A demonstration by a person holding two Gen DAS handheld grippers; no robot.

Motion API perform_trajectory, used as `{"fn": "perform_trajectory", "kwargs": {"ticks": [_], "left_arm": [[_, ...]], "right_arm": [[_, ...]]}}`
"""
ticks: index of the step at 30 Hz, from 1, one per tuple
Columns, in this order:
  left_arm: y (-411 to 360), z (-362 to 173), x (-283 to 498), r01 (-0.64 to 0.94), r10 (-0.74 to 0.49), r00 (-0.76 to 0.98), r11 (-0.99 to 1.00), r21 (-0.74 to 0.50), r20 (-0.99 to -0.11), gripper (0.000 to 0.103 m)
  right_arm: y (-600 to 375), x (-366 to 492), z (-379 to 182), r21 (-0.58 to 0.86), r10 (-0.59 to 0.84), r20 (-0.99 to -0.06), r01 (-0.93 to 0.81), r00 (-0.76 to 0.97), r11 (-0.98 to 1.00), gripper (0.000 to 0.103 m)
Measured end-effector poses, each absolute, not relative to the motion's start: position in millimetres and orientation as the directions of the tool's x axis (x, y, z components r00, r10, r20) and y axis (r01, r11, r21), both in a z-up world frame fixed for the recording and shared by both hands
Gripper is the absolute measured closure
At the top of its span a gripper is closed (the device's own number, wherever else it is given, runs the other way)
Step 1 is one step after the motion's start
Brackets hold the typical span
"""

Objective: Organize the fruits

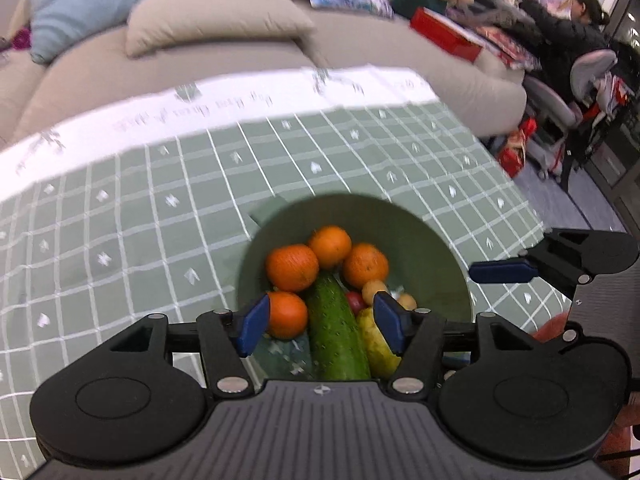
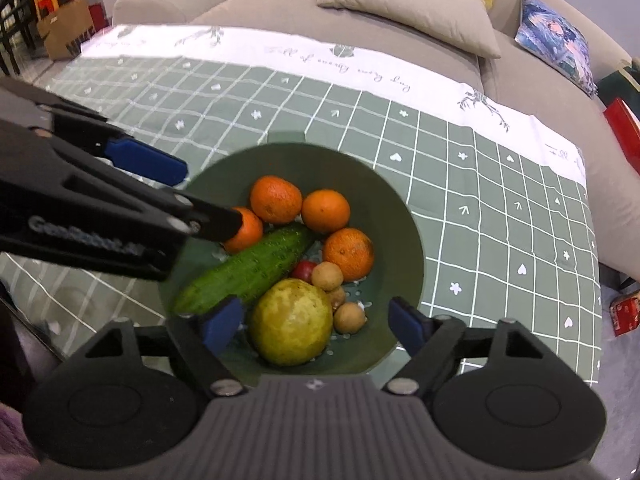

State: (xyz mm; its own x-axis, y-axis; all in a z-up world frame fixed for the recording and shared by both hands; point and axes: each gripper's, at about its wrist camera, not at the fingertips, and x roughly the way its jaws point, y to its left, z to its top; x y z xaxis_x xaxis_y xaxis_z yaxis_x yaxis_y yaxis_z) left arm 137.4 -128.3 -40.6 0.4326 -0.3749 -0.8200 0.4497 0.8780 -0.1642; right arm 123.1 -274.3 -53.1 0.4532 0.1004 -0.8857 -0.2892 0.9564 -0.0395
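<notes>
fruit gathered in round dark-green perforated plastic bowl (image 2: 400, 216), standing on green grid-patterned tablecloth (image 2: 480, 200) near its front edge, well clear of white printed far border. four orange mandarins (image 2: 276, 199) along bowl's far side; long bumpy green cucumber (image 2: 248, 270) laid diagonally across middle; large yellow-green round guava-like fruit (image 2: 293, 322) at near wall; small red fruit (image 2: 304, 270) and three small tan round fruits (image 2: 327, 276) tucked beside it.

step judged: release and retreat after placing, task looks near done. best lifted straight up, keeping pads off cucumber and big fruit so nothing rolls or tips bowl; then a check of cloth for strays.

left gripper (image 1: 320, 322) over bowl's near-left rim, pitched steeply down, blue pads wide apart, nothing between them, cucumber lying below. right gripper (image 2: 316, 326) above bowl's near wall, also steeply down, spread wide and empty, big fruit below the gap, untouched.
</notes>
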Motion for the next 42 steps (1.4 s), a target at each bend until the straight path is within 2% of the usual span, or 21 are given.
{"fn": "perform_trajectory", "kwargs": {"ticks": [3, 6, 11, 13, 16, 19, 27, 31, 37, 42], "left_arm": [[-119, -27, 132, 0.438, -0.372, 0.484, 0.887, -0.149, -0.792, 0.032], [-109, -12, 125, 0.417, -0.369, 0.54, 0.898, -0.14, -0.756, 0.032], [-92, 10, 110, 0.362, -0.339, 0.648, 0.925, -0.117, -0.682, 0.032], [-88, 18, 104, 0.356, -0.323, 0.68, 0.93, -0.088, -0.658, 0.032], [-85, 26, 91, 0.341, -0.294, 0.729, 0.939, -0.044, -0.618, 0.031], [-82, 29, 79, 0.332, -0.279, 0.758, 0.943, -0.019, -0.59, 0.028], [-77, 30, 53, 0.315, -0.246, 0.787, 0.949, 0.027, -0.566, 0.017], [-74, 30, 43, 0.298, -0.219, 0.804, 0.953, 0.056, -0.553, 0.016], [-67, 21, 34, 0.256, -0.173, 0.815, 0.964, 0.076, -0.553, 0.016], [-57, 3, 34, 0.222, -0.147, 0.79, 0.973, 0.055, -0.596, 0.016]], "right_arm": [[-275, 122, -43, -0.019, 0.111, -0.876, -0.264, 0.47, 0.964, 0.021], [-274, 118, -30, -0.002, 0.117, -0.858, -0.232, 0.499, 0.973, 0.012], [-269, 107, -11, 0.027, 0.123, -0.827, -0.18, 0.548, 0.983, 0.011], [-265, 99, -3, 0.028, 0.121, -0.809, -0.168, 0.575, 0.985, 0.007], [-258, 86, 8, 0.021, 0.111, -0.774, -0.15, 0.623, 0.988, 0.007], [-253, 74, 17, 0.023, 0.103, -0.737, -0.127, 0.668, 0.992, 0.007], [-235, 37, 24, -0.006, 0.071, -0.641, -0.098, 0.765, 0.995, 0.005], [-230, 21, 20, -0.005, 0.072, -0.61, -0.095, 0.789, 0.995, 0.005], [-232, 13, 8, 0.013, 0.048, -0.603, -0.05, 0.797, 0.999, 0.005], [-230, 11, -6, 0.02, 0.03, -0.621, -0.023, 0.783, 1.0, 0.005]]}}
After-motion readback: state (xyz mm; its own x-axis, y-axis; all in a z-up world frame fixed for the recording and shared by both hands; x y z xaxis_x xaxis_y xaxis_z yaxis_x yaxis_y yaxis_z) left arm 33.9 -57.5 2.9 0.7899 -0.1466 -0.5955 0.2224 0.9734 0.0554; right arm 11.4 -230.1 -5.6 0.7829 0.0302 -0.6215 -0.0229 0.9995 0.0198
